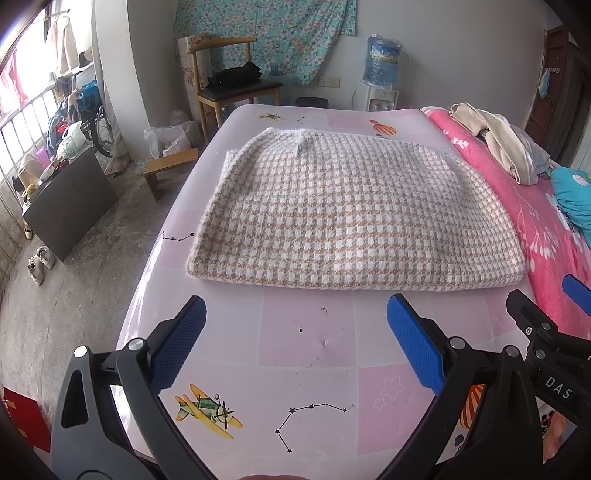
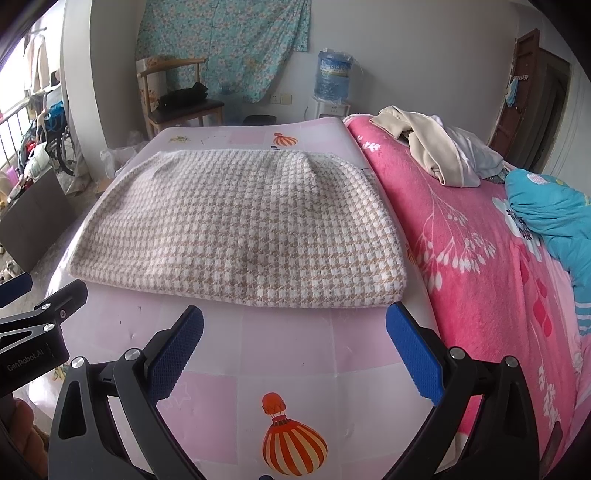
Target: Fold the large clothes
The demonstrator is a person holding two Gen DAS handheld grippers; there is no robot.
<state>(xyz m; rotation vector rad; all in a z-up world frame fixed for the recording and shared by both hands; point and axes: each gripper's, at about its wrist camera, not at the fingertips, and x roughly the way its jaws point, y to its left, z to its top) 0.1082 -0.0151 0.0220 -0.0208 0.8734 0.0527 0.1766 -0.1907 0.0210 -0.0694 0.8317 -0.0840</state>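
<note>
Beyond the two claws, on a pink patterned mat (image 1: 306, 332) spread over the bed, lies the folded sweater (image 1: 351, 218), a fuzzy beige-and-white checked knit, flat and squared, with its near edge just ahead of the fingertips. Left claw (image 1: 295, 321) hangs above the mat with its blue pads spread wide, holding nothing; right claw (image 2: 294, 325) is likewise released and empty, its right pad close to the sweater's near right corner. Each claw shows at the edge of the other's view, so they sit side by side. To the right of the mat the bed is covered by a pink flowered blanket (image 2: 461, 251), and on it, well apart from the sweater, rests a heap of cream clothes (image 2: 428, 147) next to a teal quilt (image 2: 550, 214). Behind the bed stand a wooden chair (image 1: 229, 88) with a black bag (image 1: 236, 75) on its seat, and a water dispenser (image 1: 380, 96) carrying a blue bottle (image 1: 382, 61). A floral cloth (image 1: 266, 33) hangs on the wall. Left of the bed, on the floor, are a low wooden stool (image 1: 166, 170), a dark cabinet (image 1: 70, 206) and a pair of shoes (image 1: 40, 262).
</note>
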